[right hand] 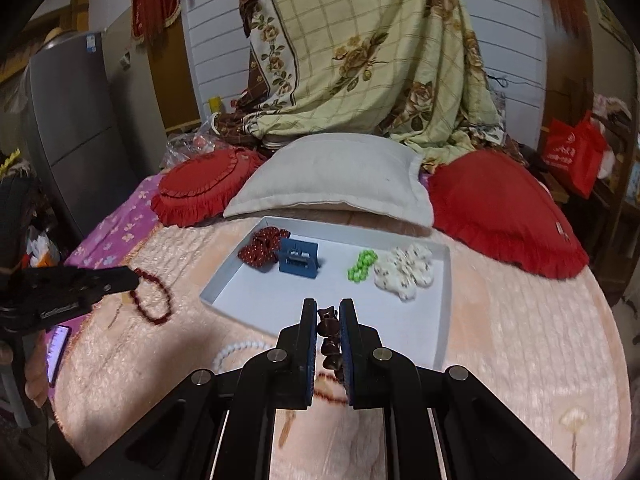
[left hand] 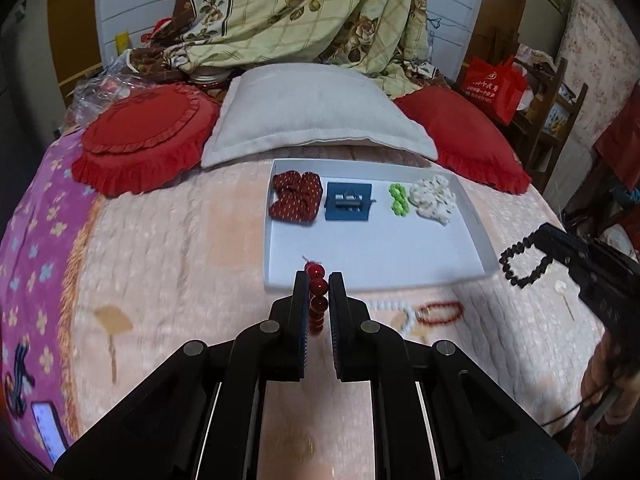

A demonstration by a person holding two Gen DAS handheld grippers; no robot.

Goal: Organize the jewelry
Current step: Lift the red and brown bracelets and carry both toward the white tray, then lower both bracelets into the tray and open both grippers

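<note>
Left gripper (left hand: 318,280): black, two-fingered, pointing forward and steeply downward. Jaws nearly together, pinching a red bead bracelet (left hand: 317,300) that hangs as a loop from the tips. A bare hand grips its handle at the left edge of the right wrist view.

Right gripper (right hand: 329,312): black, same build, angled downward. Jaws nearly together, pinching a dark bead bracelet (right hand: 331,344) whose loop dangles off the tips.

Both grippers are side by side, apart from each other, each loaded.
</note>
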